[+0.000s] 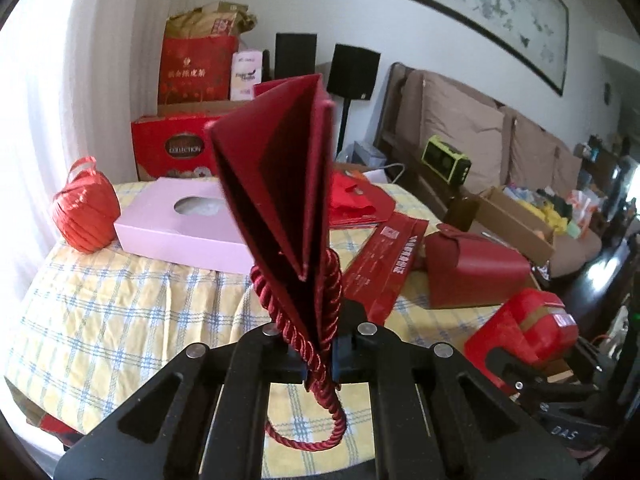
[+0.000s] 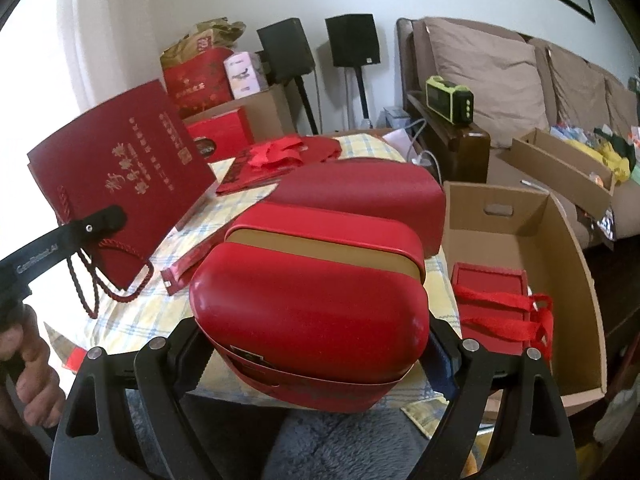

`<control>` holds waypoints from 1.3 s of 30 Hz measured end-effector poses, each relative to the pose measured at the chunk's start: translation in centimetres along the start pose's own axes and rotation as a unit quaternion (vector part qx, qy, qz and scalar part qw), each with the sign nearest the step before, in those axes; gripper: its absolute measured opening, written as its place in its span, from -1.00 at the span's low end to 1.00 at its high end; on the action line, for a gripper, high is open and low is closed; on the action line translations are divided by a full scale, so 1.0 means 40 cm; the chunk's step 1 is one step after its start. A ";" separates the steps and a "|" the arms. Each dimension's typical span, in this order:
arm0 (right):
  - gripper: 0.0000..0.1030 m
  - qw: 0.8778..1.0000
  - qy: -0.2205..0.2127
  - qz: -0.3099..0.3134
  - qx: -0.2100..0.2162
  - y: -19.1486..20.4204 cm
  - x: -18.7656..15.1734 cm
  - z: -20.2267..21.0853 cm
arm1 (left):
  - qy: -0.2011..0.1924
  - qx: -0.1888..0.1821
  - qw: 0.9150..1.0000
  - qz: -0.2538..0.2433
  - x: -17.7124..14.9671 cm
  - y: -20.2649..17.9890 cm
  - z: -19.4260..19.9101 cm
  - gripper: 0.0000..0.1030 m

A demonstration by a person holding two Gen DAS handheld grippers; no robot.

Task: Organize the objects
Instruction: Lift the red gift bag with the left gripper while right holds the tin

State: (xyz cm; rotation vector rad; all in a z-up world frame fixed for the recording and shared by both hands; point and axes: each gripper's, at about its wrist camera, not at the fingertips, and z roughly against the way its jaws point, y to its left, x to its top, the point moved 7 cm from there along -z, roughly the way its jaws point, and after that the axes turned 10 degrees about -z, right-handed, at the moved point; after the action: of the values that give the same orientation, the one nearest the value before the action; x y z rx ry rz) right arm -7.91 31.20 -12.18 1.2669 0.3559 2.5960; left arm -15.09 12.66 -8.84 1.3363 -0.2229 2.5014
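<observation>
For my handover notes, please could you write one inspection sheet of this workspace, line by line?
Surface: table under a checked cloth, crowded.
Job's things: dark red paper bag; red tin; open cardboard box holding a red bag.
Clutter: pink tissue box, red ribbon ball, red gift box.
Grippers: left gripper shut on the paper bag at its cord handles; right gripper gripping the tin's sides.
Cables: white cable behind the table.
Surroundings: sofa, two black speakers.
</observation>
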 end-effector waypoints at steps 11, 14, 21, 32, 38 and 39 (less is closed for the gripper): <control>0.71 0.999 -0.006 0.042 0.009 0.031 0.013 0.040 | -0.019 0.003 1.000 0.022 0.024 0.016 0.032 -0.86; 0.71 0.999 0.009 0.048 0.020 0.030 0.020 0.041 | -0.024 0.002 1.000 0.018 0.029 0.006 0.039 -0.86; 0.71 0.998 0.008 0.057 0.037 0.021 0.022 0.059 | -0.020 0.011 1.000 0.019 0.045 -0.019 0.047 -0.85; 0.71 0.998 -0.013 0.044 0.031 -0.039 0.070 0.111 | -0.032 0.032 0.999 -0.015 0.078 -0.070 0.090 -0.85; 0.72 0.999 -0.019 0.026 0.025 -0.085 0.096 0.131 | -0.034 0.027 0.999 -0.006 0.091 -0.075 0.100 -0.85; 0.72 0.999 -0.018 0.024 0.024 -0.092 0.096 0.132 | -0.034 0.025 0.999 -0.006 0.092 -0.079 0.104 -0.85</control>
State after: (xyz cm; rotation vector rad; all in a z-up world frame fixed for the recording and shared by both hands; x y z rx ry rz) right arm -5.66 36.48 -7.35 1.3515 0.3870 2.6162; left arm -12.73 15.20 -3.48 1.4407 -0.1679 2.4693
